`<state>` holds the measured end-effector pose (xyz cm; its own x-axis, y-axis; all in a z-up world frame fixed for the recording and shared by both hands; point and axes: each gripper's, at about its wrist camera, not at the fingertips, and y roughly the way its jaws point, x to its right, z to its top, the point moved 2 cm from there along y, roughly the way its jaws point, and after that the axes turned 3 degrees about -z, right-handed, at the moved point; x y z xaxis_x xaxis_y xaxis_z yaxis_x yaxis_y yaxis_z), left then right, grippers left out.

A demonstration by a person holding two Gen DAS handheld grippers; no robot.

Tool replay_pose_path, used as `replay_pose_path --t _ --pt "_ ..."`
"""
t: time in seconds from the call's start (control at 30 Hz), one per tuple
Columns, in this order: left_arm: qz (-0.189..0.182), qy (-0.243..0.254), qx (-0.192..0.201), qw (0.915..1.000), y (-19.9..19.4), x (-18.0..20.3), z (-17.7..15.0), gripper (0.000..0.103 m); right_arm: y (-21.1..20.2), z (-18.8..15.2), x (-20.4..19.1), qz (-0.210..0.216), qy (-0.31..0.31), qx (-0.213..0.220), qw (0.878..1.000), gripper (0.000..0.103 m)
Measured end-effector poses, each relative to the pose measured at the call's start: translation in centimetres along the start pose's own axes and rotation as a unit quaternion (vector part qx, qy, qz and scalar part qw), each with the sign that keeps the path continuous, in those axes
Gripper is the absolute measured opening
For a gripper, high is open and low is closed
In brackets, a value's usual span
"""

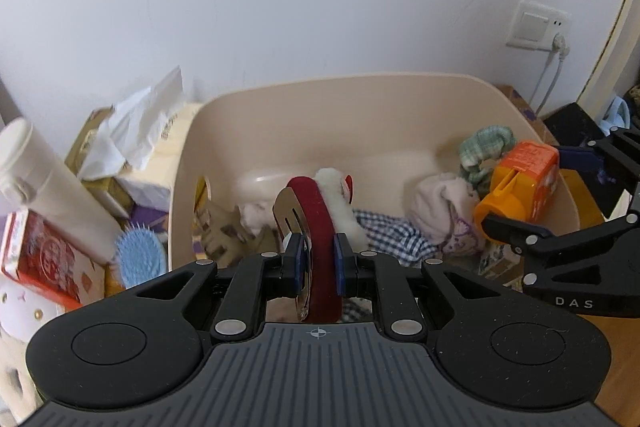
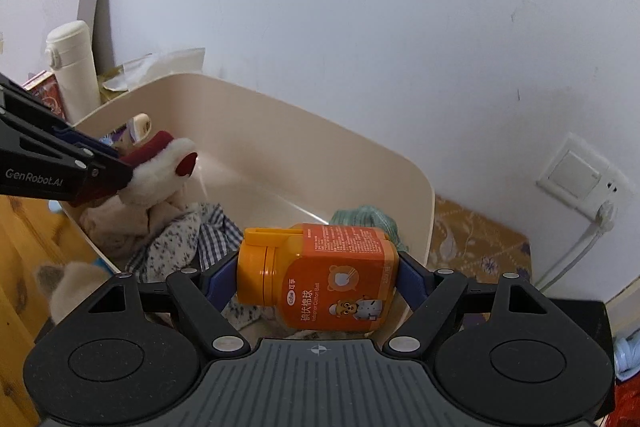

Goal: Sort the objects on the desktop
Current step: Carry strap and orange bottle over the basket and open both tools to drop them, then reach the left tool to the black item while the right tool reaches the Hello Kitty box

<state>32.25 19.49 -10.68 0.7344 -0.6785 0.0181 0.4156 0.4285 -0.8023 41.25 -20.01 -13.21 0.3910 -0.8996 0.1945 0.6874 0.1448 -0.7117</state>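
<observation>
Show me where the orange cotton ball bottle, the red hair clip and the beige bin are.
orange cotton ball bottle (image 2: 340, 279): right wrist view, on its printed label.
red hair clip (image 1: 316, 227): left wrist view, on its red velvet band.
beige bin (image 1: 332, 107): left wrist view, on its back wall.

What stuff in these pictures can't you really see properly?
- Left wrist view: the bottom of the beige bin is covered by cloths, and the back looks blurry.
- Left wrist view: the lower part of the red hair clip hides behind the left gripper.
- Right wrist view: small print on the orange cotton-ball bottle is too tiny to read.
- Right wrist view: the furry thing at the lower left is blurred.
</observation>
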Motion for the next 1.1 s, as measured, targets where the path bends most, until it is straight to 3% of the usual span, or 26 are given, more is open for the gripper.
replay_pose_path --t 0.07,0.13,0.2,0.27,0.33,0.43,0.6,0.83,1.1 --pt "0.002 -0.003 -0.009 1.0 0.1 -0.1 -0.3 0.016 0.0 -0.2 -0.1 0.002 0.0 -0.003 1.0 0.079" --pt "0.001 -0.007 -0.008 0.9999 -0.1 0.0 -0.5 0.029 -0.1 -0.3 -0.3 0.0 -0.003 -0.004 1.0 0.084" --pt "0.004 -0.012 -0.004 0.9999 -0.6 -0.1 -0.6 0.067 -0.3 -0.3 -0.2 0.0 0.004 -0.002 1.0 0.085" --pt "0.005 -0.015 0.006 0.9999 -1.3 -0.1 -0.7 0.075 -0.7 -0.2 0.0 0.005 0.021 0.005 1.0 0.087" --pt "0.001 -0.013 0.011 0.9999 -1.8 0.1 -0.8 0.077 -1.3 -0.3 0.1 -0.002 0.031 0.012 0.999 0.088" --pt "0.007 -0.006 0.016 0.9998 -2.6 0.2 -0.9 0.078 -2.1 -0.7 0.0 -0.02 0.028 0.022 0.999 0.098" --pt "0.012 -0.007 0.019 0.9997 -3.6 -0.2 -1.7 0.08 -3.6 -1.5 -0.2 -0.038 0.032 0.028 0.998 0.103" --pt "0.022 -0.006 0.029 0.9993 -5.2 -0.9 -3.6 0.081 -5.0 -3.2 -0.4 -0.044 0.049 0.015 0.998 0.103" --pt "0.018 -0.007 0.011 0.9998 -5.5 -1.4 -6.0 0.082 -5.4 -5.6 -1.0 -0.036 0.076 -0.017 0.996 0.103"
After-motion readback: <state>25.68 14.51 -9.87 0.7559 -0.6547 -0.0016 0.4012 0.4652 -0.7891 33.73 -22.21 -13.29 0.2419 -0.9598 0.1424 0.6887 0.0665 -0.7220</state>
